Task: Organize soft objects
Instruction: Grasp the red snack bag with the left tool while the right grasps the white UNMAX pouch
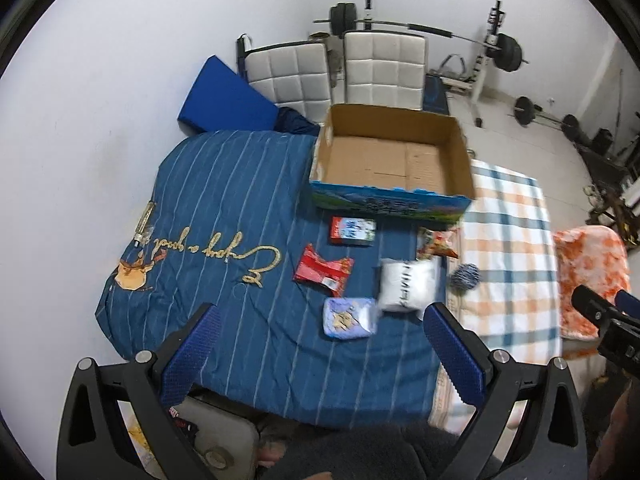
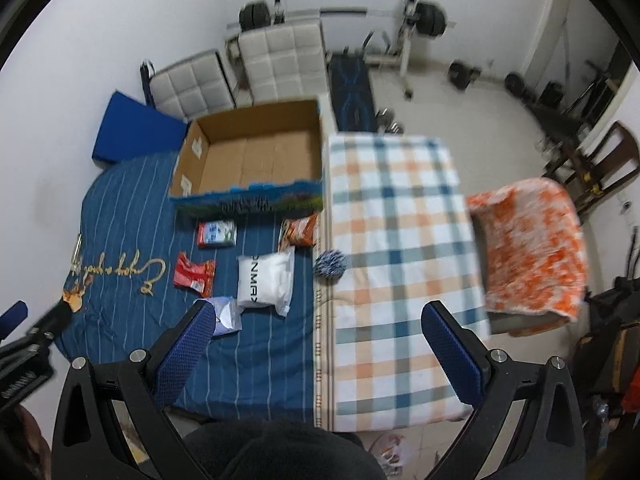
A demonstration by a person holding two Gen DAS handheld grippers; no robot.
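An open, empty cardboard box [image 1: 390, 160] [image 2: 256, 152] stands on the blue striped quilt [image 1: 224, 216] [image 2: 128, 208]. In front of it lie a red-blue packet [image 1: 353, 231] [image 2: 216, 233], a red snack bag [image 1: 323, 269] [image 2: 195, 273], a white pouch [image 1: 406, 286] [image 2: 264, 278], a pale blue pouch [image 1: 349, 318] [image 2: 226, 314], an orange snack bag [image 1: 436, 242] [image 2: 299, 231] and a blue-white yarn ball [image 1: 465, 276] [image 2: 331, 264]. My left gripper [image 1: 320, 348] is open and empty above the quilt's near side. My right gripper [image 2: 320, 344] is open and empty above the plaid sheet [image 2: 394, 248].
An orange-white blanket [image 1: 590, 284] [image 2: 528, 252] lies on a stand at the right. A blue cushion [image 1: 226, 96] [image 2: 134, 130] and two white padded chairs [image 1: 384, 68] [image 2: 280, 60] stand behind the bed. Weight-lifting gear [image 1: 500, 48] fills the far floor.
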